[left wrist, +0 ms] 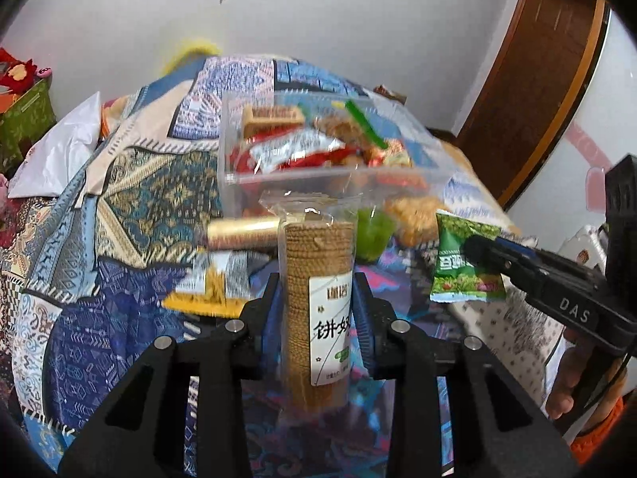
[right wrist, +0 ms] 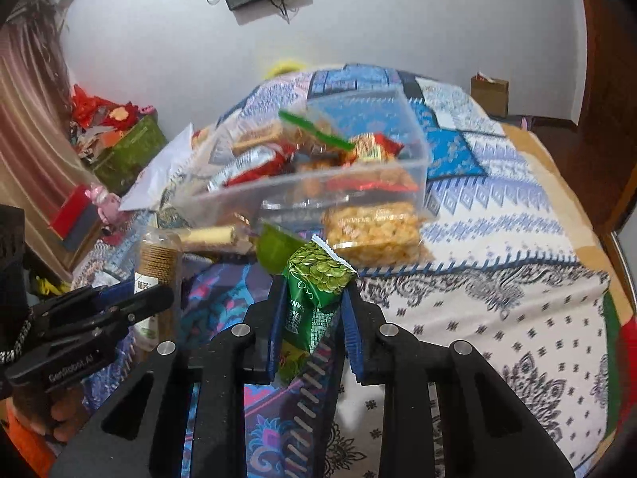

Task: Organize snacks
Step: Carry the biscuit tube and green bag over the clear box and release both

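1. We see the left gripper with its jaws clamped on a clear sleeve of round biscuits, which stands upright between the blue pads and rises above the jaw tips.
2. We see the right gripper with its jaws closed on a green snack packet; the packet's crimped top edge projects beyond the jaw tips.
3. Ahead of both pairs of jaws sits a clear plastic bin on the patterned bedspread; it holds mixed wrapped snacks.
4. Between the jaws and the bin lie a gold roll, a green cup and a bag of yellow puffed snacks, the last just in front of the bin wall.
5. In the left wrist view the right gripper enters to the right of the left jaws, with its packet well apart from the biscuits.
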Motion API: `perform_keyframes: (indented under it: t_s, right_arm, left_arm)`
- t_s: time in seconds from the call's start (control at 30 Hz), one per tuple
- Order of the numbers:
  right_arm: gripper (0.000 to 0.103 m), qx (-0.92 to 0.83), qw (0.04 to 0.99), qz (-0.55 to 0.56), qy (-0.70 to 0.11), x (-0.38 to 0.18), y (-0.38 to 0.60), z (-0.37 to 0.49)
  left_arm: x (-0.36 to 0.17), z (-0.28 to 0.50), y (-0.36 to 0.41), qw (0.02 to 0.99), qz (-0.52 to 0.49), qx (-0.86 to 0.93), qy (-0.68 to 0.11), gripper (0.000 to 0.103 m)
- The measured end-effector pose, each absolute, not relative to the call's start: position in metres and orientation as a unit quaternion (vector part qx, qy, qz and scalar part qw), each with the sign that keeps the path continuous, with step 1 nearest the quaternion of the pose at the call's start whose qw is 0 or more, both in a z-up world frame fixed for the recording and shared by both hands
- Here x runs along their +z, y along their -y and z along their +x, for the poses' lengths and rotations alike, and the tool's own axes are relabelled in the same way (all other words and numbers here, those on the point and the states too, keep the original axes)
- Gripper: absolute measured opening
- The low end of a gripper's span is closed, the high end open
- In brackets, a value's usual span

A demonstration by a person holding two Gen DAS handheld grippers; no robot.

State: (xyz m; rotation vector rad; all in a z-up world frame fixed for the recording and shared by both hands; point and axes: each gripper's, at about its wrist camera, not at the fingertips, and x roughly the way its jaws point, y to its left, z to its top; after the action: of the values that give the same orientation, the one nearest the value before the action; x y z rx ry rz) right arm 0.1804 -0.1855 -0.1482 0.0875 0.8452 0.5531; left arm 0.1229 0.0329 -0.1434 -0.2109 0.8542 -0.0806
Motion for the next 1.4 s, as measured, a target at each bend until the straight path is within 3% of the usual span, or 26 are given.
perform_keyframes:
  t_s: [0.8,1.4]
  right_arm:
    - [0.024,0.255,0.912,0.053,-0.317,-0.085,0.195,0.243]
    - [0.024,0.237,0.904,0.026,-0.355,-0.108,0.162,0.325]
  left_arm:
    - [-0.045,0.192,-0.065,0.944,-0.109,-0.026,-0.31,0.033]
    - [-0.102,0.297,-0.068,0.923,-0.091,0.015,-0.375,0.033]
